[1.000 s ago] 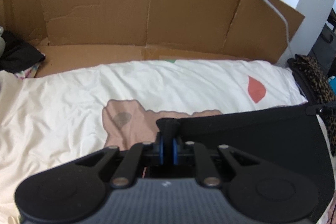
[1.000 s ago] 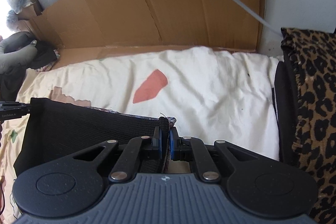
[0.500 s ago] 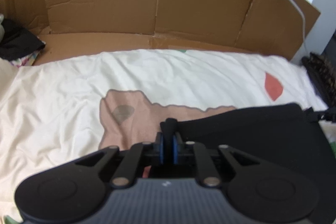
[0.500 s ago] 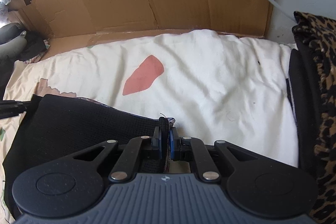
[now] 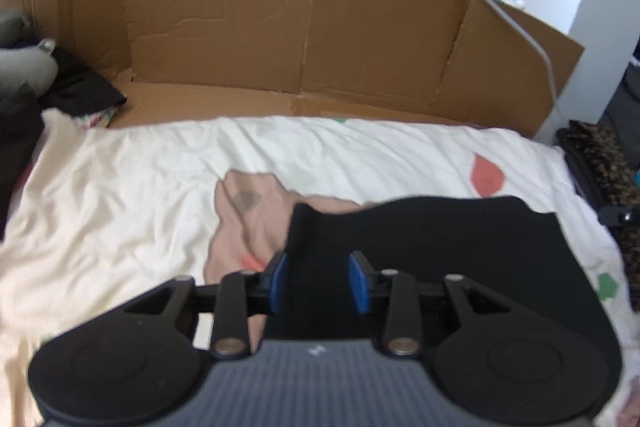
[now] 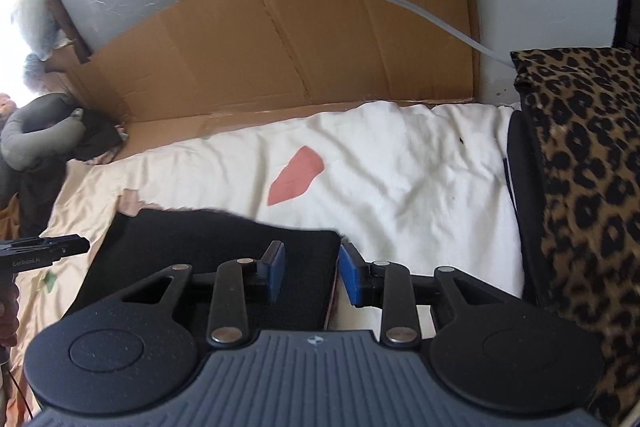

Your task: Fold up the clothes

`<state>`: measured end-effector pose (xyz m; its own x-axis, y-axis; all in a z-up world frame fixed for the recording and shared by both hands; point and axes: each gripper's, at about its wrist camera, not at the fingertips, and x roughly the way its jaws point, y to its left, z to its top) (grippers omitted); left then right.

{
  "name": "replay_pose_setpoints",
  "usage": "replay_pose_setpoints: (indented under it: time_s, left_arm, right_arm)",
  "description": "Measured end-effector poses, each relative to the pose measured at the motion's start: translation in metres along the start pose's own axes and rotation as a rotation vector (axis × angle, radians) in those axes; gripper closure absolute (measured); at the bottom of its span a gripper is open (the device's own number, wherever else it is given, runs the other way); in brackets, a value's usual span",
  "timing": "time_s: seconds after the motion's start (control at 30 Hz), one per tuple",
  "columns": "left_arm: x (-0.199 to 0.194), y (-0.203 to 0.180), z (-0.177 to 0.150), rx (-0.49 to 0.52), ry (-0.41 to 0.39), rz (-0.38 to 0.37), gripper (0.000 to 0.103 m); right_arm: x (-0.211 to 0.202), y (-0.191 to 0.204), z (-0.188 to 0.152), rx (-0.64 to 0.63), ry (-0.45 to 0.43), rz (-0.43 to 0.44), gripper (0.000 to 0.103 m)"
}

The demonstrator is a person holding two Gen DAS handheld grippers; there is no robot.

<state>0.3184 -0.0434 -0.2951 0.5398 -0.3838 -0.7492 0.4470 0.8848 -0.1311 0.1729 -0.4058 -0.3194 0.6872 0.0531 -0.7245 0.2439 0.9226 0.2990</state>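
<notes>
Black knit cloth, the garment (image 5: pixel 440 247) in hand, lies flat on the cream bedsheet (image 5: pixel 120 187) as a broad rectangle, its long axis running left to right between the two tools. The left gripper (image 5: pixel 318 281) stands released, its blue pads spread apart with the garment's near-left corner lying loose between them; no pad presses the cloth. The right gripper (image 6: pixel 310 277) is likewise released, jaws apart, straddling the garment's near-right corner (image 6: pixel 320 247), whose edge sits just inside the right pad.

Each tool is thus nearest its own end of the near edge, and the cloth stretches away from both toward the cardboard wall (image 5: pixel 300 39). A pinkish garment (image 5: pixel 248 211) shows from under the black one on the left side. A leopard-print pile (image 6: pixel 580 187) sits well to the right, apart from the work.

Judging by the neat outline, the black piece may already be folded over and set down, or may be spread flat awaiting a fold; the pictures fit both. Either way, any regrasp would be at these two near corners, along the short sides.
</notes>
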Motion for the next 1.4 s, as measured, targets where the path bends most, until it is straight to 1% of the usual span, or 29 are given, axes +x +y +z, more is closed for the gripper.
replay_pose_setpoints:
  time_s: [0.13,0.33,0.43,0.57,0.83,1.07,1.17,1.27,1.33,1.4]
  left_arm:
    - [-0.014,-0.004,-0.013,0.019,0.013,-0.011,0.063]
    - [-0.032,-0.003,-0.026,0.019,0.044,-0.023,0.063]
    - [-0.046,-0.002,-0.036,0.025,0.059,-0.029,0.064]
    - [-0.060,0.003,-0.057,0.012,0.112,-0.033,0.063]
    - [-0.080,0.013,-0.101,0.034,0.230,-0.035,0.061]
    - [-0.084,0.012,-0.120,0.045,0.297,-0.076,0.060]
    - [-0.080,0.005,-0.126,0.090,0.309,-0.084,0.060]
    - [-0.072,0.000,-0.133,0.148,0.311,-0.070,0.061]
    - [-0.066,-0.002,-0.137,0.165,0.324,-0.069,0.063]
    - [-0.063,-0.004,-0.139,0.190,0.314,-0.073,0.063]
  right_arm:
    - [-0.022,0.004,-0.013,0.004,0.001,0.016,0.066]
    - [-0.043,0.011,-0.033,0.004,0.019,0.034,0.066]
    - [-0.049,0.018,-0.045,-0.017,0.041,0.037,0.066]
    - [-0.053,0.023,-0.059,-0.031,0.096,0.047,0.066]
    - [-0.059,0.024,-0.086,-0.035,0.182,0.048,0.066]
    - [-0.063,0.025,-0.105,-0.042,0.232,0.033,0.066]
    - [-0.063,0.026,-0.112,-0.055,0.253,0.023,0.066]
    - [-0.061,0.026,-0.118,-0.070,0.268,0.017,0.066]
    - [-0.058,0.026,-0.121,-0.083,0.273,0.015,0.066]
    - [-0.056,0.025,-0.124,-0.095,0.279,0.013,0.066]
